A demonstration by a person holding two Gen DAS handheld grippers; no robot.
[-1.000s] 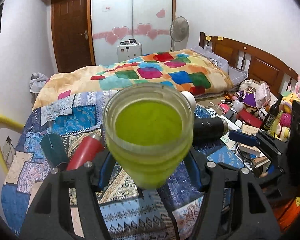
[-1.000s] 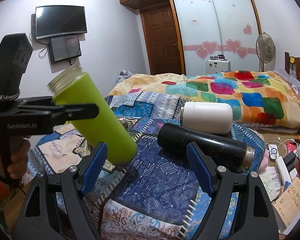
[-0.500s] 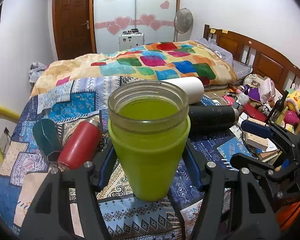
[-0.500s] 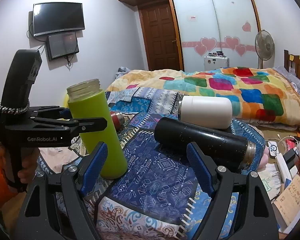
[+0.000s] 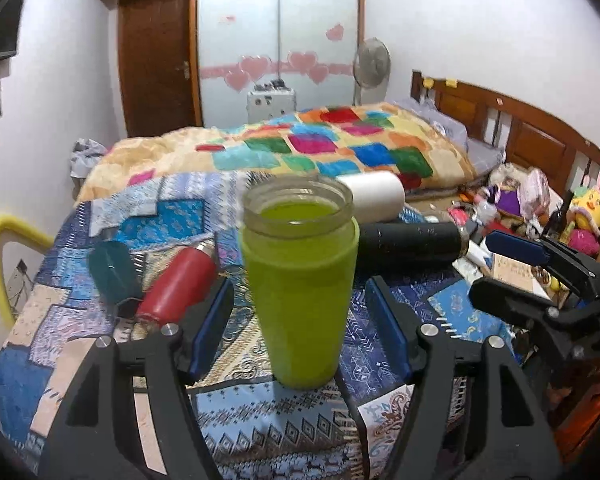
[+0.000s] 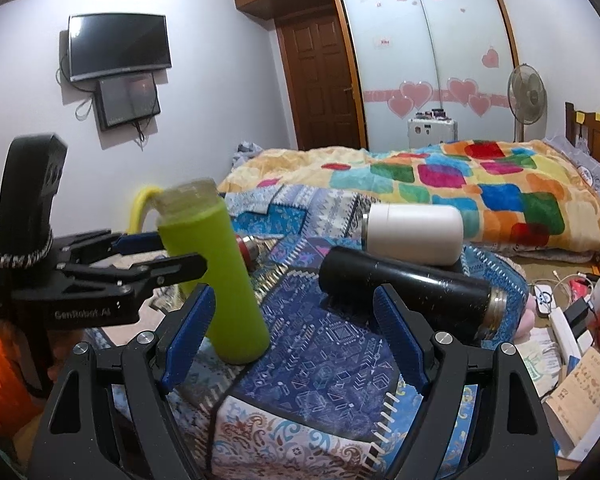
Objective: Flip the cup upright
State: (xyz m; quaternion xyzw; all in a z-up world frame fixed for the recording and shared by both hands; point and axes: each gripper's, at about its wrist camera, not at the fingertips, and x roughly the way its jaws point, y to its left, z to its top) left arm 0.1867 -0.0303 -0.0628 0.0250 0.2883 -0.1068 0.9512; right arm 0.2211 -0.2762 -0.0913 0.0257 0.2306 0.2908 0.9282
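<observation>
Spread wide, the left gripper (image 5: 300, 332) brackets but doesn't touch the tall lime-green cylindrical cup (image 5: 300, 300), upright, mouth up, on the blue patterned bedspread (image 5: 292, 432). Right gripper (image 6: 294, 344) gapes empty near a black flask (image 6: 404, 292).

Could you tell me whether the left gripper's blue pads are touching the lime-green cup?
Apart: left wrist view shows patterned cloth between each pad and the lime-green cup.
</observation>
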